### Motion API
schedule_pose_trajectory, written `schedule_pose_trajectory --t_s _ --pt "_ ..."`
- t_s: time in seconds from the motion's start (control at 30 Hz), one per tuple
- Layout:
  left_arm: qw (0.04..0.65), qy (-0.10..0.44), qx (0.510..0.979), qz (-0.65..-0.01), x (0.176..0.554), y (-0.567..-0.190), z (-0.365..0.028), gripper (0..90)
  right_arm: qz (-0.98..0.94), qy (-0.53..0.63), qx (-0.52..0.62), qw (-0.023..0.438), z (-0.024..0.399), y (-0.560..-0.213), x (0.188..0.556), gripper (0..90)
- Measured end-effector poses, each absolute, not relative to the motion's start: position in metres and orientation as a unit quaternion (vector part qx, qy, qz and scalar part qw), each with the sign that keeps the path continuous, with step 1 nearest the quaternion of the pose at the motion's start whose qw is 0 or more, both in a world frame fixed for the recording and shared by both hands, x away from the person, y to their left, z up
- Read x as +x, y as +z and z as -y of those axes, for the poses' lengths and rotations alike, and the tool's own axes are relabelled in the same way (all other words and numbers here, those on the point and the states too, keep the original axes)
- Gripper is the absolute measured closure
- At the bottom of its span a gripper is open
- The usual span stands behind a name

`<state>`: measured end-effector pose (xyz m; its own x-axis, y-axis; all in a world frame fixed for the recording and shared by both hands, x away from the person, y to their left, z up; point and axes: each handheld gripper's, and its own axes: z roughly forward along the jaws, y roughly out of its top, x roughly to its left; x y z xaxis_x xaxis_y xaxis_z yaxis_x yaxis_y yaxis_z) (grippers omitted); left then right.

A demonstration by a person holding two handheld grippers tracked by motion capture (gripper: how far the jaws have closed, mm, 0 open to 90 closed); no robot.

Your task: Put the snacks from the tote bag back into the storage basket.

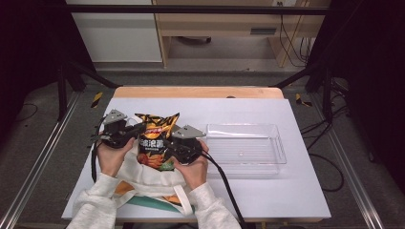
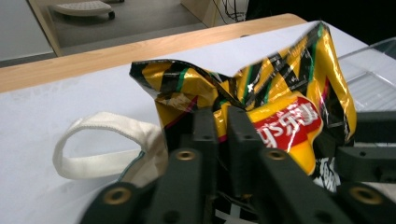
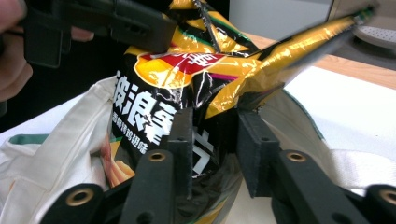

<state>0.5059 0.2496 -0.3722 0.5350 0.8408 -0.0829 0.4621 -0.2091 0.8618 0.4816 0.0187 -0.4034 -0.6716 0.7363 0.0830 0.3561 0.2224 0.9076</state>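
An orange and black chip bag (image 1: 155,138) stands upright, its lower end inside the mouth of a white tote bag (image 1: 143,179) that lies at the table's near left. My left gripper (image 1: 138,129) is shut on the chip bag's upper left edge; in the left gripper view its jaws (image 2: 223,126) pinch the crumpled foil (image 2: 285,93), with the tote's handle (image 2: 93,140) looping at the left. My right gripper (image 1: 168,145) holds the chip bag's lower right side. There the jaws (image 3: 212,135) close on the black part of the chip bag (image 3: 154,116), above the tote's cloth (image 3: 60,140).
A clear plastic tray (image 1: 279,143) lies on the white table top (image 1: 267,195) just right of the right gripper, and its corner (image 2: 373,74) shows in the left gripper view. A wooden strip (image 1: 198,92) edges the table's far side. Dark frame posts flank the table.
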Motion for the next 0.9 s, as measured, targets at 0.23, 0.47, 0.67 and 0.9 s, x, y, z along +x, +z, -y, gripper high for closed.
schedule_pose_trajectory --t_s 0.23,0.47,0.67,0.9 --pt "0.456 0.22 0.749 -0.428 0.497 -0.372 -0.25 89.4 -0.741 0.53 0.367 0.189 -0.013 -0.396 0.479 57.6" --pt "0.465 0.236 0.744 -0.418 0.478 -0.371 -0.253 89.3 -0.721 0.552 0.375 0.189 -0.009 -0.385 0.476 47.8" --pt "0.468 0.252 0.741 -0.409 0.463 -0.369 -0.251 89.2 -0.716 0.552 0.38 0.193 -0.012 -0.378 0.476 44.5" --pt "0.47 0.261 0.736 -0.412 0.449 -0.37 -0.254 88.8 -0.724 0.552 0.379 0.168 -0.018 -0.377 0.476 52.5"
